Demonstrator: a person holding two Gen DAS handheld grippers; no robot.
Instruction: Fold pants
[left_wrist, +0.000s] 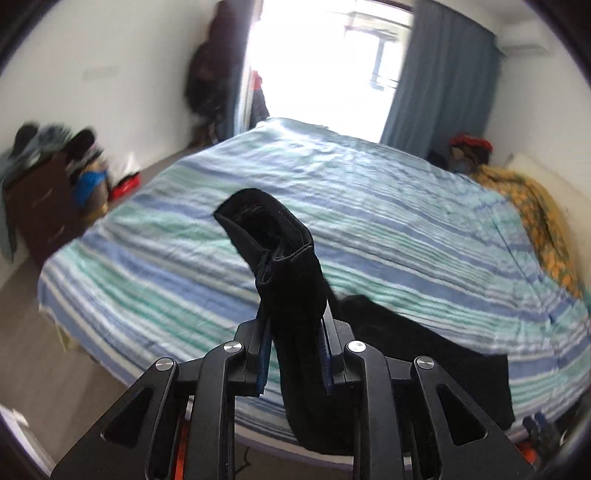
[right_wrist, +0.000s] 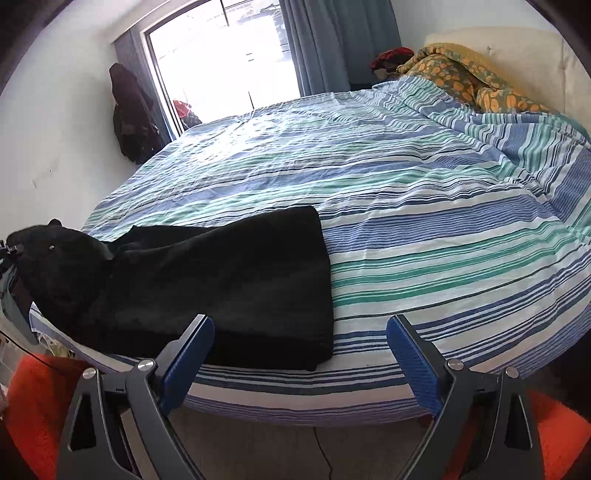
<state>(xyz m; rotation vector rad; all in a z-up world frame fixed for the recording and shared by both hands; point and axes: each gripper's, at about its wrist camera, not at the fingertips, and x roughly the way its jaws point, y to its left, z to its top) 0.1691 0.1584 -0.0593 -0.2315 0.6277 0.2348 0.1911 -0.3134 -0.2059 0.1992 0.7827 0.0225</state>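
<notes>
Striped in blue, green and white, the bed (right_wrist: 424, 206) fills both views, with a bright window (right_wrist: 221, 48) behind it and a yellow patterned blanket (right_wrist: 465, 77) bunched near the headboard end. I have the black pants (right_wrist: 229, 280) laid along the near edge of the bed, most of their length flat on the cover, one end hanging toward my left.

My left gripper (left_wrist: 293, 339) has its jaws clenched on a bunched end of the pants, and that end stands up past the jaws as an open tube with a stitched hem, so I judge it to be a leg opening or the waistband; I cannot tell which. I hold it raised off the bed, probably so the cloth can be carried over and laid on the rest.

My right gripper (right_wrist: 301, 354) hovers just off the bed's near edge with its jaws spread wide and nothing between them; the left blue pad (right_wrist: 188, 354) sits in front of the pants' near edge. It looks positioned to take the lower corner and steady the cloth while the other end is brought across. The fold itself is not yet made.
</notes>
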